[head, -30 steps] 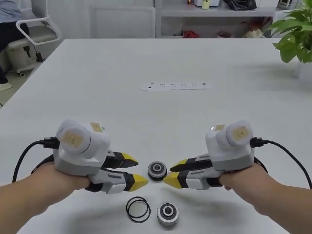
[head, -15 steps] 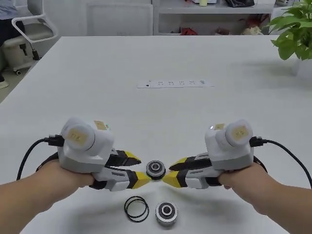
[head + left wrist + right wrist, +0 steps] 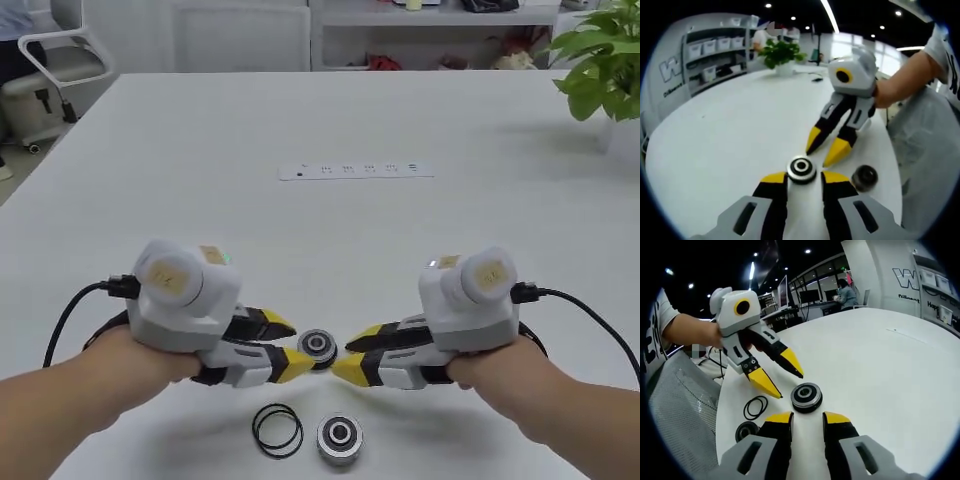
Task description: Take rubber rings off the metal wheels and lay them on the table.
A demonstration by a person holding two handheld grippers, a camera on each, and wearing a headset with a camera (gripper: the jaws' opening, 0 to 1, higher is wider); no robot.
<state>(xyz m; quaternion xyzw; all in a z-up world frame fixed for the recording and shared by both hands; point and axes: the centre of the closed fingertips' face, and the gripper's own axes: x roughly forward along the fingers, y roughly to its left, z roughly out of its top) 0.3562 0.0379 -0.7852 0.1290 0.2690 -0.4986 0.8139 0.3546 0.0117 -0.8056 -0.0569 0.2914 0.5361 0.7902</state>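
Observation:
A metal wheel with a rubber ring [image 3: 318, 344] lies flat on the white table [image 3: 330, 240]. My left gripper [image 3: 292, 345] stands open, its yellow tips on either side of that wheel [image 3: 801, 169]. From the other side, my right gripper [image 3: 346, 355] is open too, and the wheel [image 3: 806, 396] lies just beyond its tips, untouched. A second wheel [image 3: 340, 437] lies nearer me, with two loose black rubber rings [image 3: 277, 428] to its left. In the right gripper view the rings [image 3: 755, 407] and the second wheel [image 3: 746, 430] lie at lower left.
A white power strip [image 3: 355, 170] lies further out on the table. A potted plant [image 3: 600, 60] stands at the far right edge. A chair [image 3: 50, 80] and shelving stand beyond the table.
My left gripper has slid right until its tips flank the wheel. The right gripper has hardly moved. The head camera has tilted slightly.

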